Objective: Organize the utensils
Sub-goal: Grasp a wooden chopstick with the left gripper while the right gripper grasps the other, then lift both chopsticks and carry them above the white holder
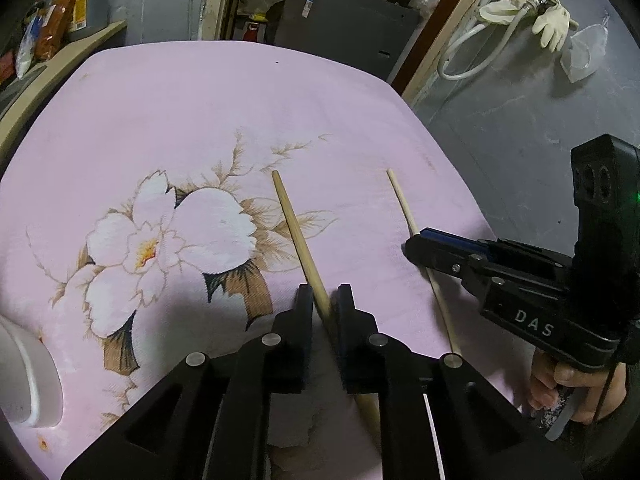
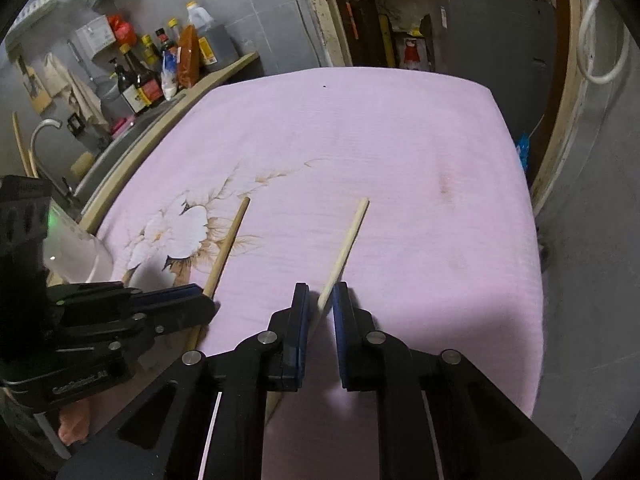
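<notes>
Two wooden chopsticks lie almost parallel on a pink cloth with a flower print [image 1: 200,100]. The thicker left chopstick [image 1: 292,232] runs between the fingers of my left gripper [image 1: 324,298], which is shut on its near part. From the right wrist view, that gripper [image 2: 206,300] shows from the side, clamped on the same left chopstick [image 2: 226,248]. My right gripper [image 2: 320,294] is shut on the thinner right chopstick [image 2: 348,236]. The left wrist view shows this gripper [image 1: 416,240] closed across the right chopstick [image 1: 402,200]. Both far tips point away from me.
A white cup-like container [image 1: 28,372] stands at the cloth's left edge. Beyond it are a sink with a tap [image 2: 44,128] and sauce bottles [image 2: 140,76]. The cloth's right edge [image 2: 528,240] drops to a grey floor. A hand [image 1: 576,384] holds the right gripper's handle.
</notes>
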Demonstrator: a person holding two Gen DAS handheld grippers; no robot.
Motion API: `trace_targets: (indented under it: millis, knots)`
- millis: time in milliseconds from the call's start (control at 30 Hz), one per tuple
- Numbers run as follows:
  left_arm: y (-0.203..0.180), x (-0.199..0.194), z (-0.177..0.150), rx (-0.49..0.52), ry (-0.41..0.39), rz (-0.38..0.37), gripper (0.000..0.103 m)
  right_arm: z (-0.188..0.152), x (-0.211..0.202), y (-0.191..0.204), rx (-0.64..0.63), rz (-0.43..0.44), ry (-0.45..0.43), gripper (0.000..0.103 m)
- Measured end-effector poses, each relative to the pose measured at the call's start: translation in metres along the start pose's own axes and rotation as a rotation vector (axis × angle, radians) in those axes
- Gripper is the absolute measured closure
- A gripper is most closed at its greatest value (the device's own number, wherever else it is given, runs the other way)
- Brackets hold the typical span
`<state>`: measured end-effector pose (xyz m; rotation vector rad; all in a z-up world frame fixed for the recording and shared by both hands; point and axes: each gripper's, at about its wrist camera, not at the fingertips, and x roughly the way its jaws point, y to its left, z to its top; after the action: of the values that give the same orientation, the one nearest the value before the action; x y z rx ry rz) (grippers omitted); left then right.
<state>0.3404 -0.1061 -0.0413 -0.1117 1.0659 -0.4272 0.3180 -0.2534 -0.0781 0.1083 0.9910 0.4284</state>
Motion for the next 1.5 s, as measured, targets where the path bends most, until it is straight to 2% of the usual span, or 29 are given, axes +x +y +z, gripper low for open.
trace_targets:
  millis: [300,500,633,767,933,1133,1233,1367,1500]
  knots:
    - [-0.001,0.001,0.005,-0.045,0.020,0.015,0.097,0.007,0.006,0.004,0.022,-0.011,0.045,0.093]
    - [0.000,-0.011,-0.007,-0.050,-0.010,0.010,0.099,0.002,0.001,0.004,0.069,-0.001,0.028,0.099]
    - [-0.003,-0.028,-0.019,-0.040,-0.056,-0.006,0.099,-0.007,-0.011,0.006,0.093,0.023,-0.021,0.100]
    - [-0.008,-0.059,-0.034,-0.012,-0.180,-0.035,0.099,-0.020,-0.038,0.018,0.092,0.064,-0.139,0.100]
    - [-0.013,-0.106,-0.056,0.025,-0.413,-0.062,0.099,-0.044,-0.084,0.052,0.005,0.067,-0.416,0.100]
    - [-0.018,-0.161,-0.072,0.058,-0.684,-0.034,0.099,-0.062,-0.123,0.099,-0.077,0.065,-0.724,0.100]
    - [-0.017,-0.184,-0.078,0.060,-0.768,-0.005,0.099,-0.062,-0.134,0.124,-0.126,0.064,-0.829,0.100]
    - [0.000,-0.212,-0.086,0.050,-0.856,0.007,0.099,-0.055,-0.143,0.153,-0.172,0.104,-0.932,0.100]
    - [0.033,-0.240,-0.086,0.003,-0.915,0.006,0.099,-0.044,-0.144,0.182,-0.189,0.183,-0.980,0.100]
